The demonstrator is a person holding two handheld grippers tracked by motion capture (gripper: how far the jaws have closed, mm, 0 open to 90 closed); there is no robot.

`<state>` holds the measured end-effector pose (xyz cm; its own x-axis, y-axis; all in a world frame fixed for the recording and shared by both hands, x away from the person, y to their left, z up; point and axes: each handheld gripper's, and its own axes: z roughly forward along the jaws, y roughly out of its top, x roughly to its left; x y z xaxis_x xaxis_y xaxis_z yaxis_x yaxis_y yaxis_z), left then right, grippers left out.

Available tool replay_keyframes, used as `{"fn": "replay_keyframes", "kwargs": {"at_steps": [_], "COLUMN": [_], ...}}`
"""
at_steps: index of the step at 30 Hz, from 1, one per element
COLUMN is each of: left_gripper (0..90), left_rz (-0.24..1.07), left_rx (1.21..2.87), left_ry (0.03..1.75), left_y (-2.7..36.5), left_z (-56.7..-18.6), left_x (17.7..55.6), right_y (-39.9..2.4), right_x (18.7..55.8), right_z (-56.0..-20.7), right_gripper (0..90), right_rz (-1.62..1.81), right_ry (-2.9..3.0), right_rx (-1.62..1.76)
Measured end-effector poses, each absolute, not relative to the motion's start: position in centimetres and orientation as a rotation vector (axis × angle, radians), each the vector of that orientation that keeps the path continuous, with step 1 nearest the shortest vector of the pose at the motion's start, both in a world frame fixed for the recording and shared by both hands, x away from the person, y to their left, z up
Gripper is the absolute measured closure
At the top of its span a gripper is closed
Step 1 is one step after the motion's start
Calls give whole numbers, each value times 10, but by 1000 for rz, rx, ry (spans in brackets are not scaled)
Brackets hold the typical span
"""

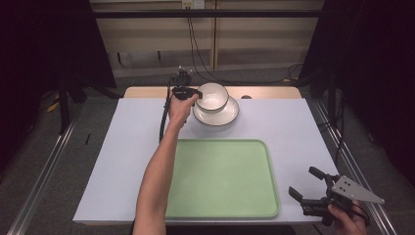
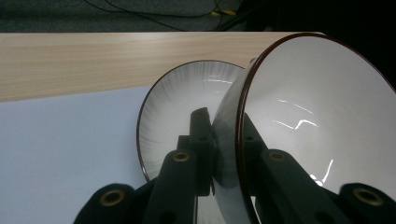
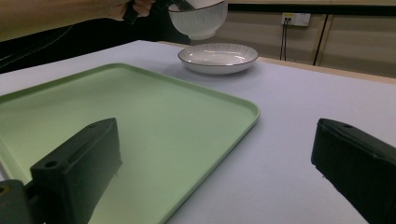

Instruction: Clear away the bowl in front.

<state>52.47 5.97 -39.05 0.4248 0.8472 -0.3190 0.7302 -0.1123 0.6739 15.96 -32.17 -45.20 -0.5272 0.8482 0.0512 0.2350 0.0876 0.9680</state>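
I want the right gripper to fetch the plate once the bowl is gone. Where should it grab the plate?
Grip the plate by its raised rim on the near right side, one of the fingers over the lip and one under it. The plate is shallow and flares up off the table, so the edge is the only thin part to pinch. The right gripper is open.

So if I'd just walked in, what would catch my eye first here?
Probably the white bowl held in the air by the left tongs, which pinch its rim, one jaw inside and one outside, just above a white plate at the table's far edge. Next, the big empty green tray in the middle, with the right tongs open beside its near right corner.
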Motion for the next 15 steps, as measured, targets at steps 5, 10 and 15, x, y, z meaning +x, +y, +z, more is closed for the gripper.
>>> {"fn": "replay_keyframes", "kwargs": {"at_steps": [5, 10, 15], "left_gripper": [815, 816, 815], "left_rz": [173, 176, 176], "left_rx": [1885, 1904, 1902], "left_ry": [1306, 1286, 1268], "left_y": [62, 67, 70], "left_z": [-385, -379, -374], "left_x": [520, 514, 510], "right_y": [-321, -322, -321], "right_x": [160, 160, 160], "right_z": [-452, -452, -452], "right_gripper": [11, 10, 10], "right_rz": [1463, 1461, 1460], "right_ry": [1828, 1828, 1826], "right_rx": [1058, 1064, 1061]}}
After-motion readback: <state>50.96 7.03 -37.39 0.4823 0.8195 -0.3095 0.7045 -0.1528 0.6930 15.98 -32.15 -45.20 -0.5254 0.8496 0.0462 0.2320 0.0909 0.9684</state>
